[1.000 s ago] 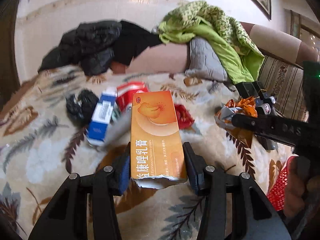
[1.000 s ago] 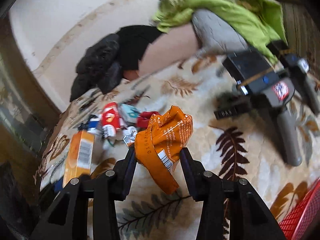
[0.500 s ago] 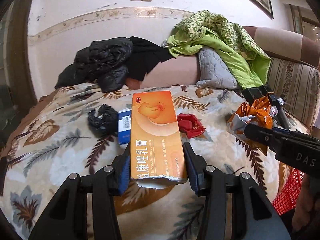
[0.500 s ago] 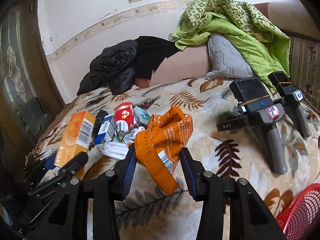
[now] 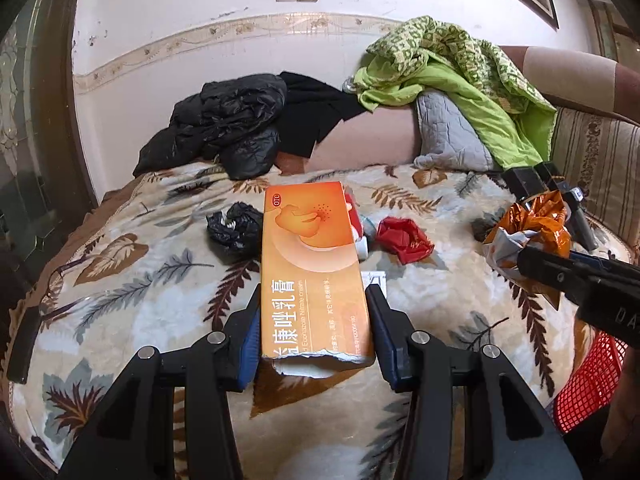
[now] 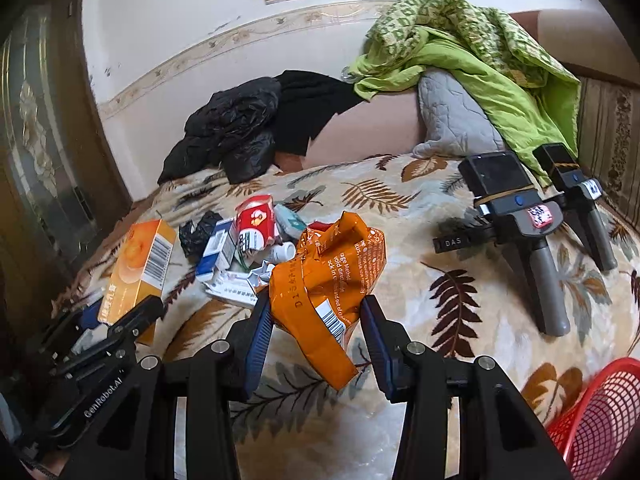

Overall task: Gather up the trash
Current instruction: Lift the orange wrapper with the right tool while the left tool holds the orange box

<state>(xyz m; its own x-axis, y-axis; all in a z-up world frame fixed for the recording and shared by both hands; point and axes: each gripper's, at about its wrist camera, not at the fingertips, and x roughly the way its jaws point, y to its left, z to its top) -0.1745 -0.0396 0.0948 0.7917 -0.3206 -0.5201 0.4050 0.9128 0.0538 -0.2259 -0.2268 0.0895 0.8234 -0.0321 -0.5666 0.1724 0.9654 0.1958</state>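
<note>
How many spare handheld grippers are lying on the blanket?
2. The nearer spare gripper lies right of the trash pile on the leaf-print blanket; the farther spare gripper lies beside it, nearer the striped sofa back. None seems hidden.

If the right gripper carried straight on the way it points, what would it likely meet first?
Probably the pile of small boxes on the blanket, just beyond the orange wrapper the right gripper holds; depth is unclear.

Orange box (image 5: pixel 312 276), crumpled wrapper (image 6: pixel 332 276) aloft
</note>
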